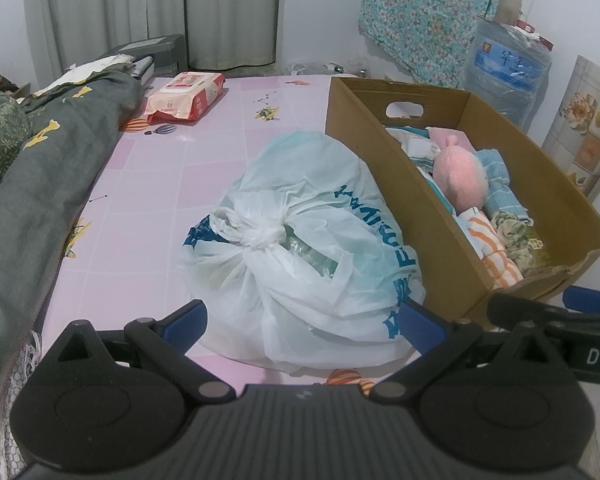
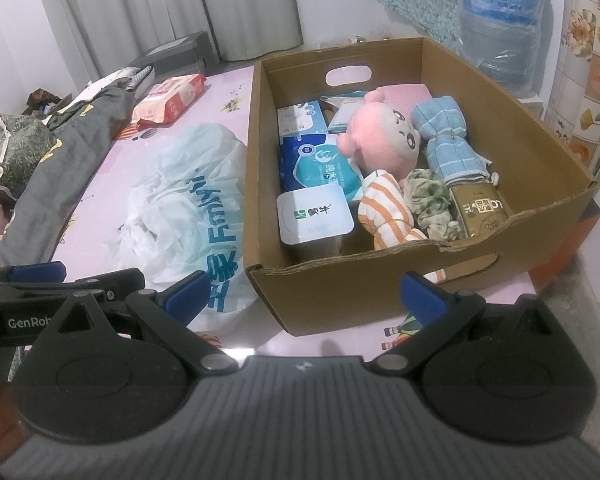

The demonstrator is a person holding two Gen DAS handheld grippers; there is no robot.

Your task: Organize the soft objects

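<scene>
Both claws wide apart and empty, soft items waiting in the box.

Left wrist view: the left claw gapes over the knotted plastic bag on the pink counter; thin film could slip or tear if pinched off the knot. Right wrist view: the right claw hangs before the cardboard box, where the pink plush, blue towel and striped cloth crowd cartons; grabbing one may drag neighbours. Curtains and a water jug stand behind.

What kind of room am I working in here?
Probably a bedroom at home: a rumpled grey quilt lies beside the pink patterned mat, grey curtains hang behind, and a water jug stands nearby.
</scene>
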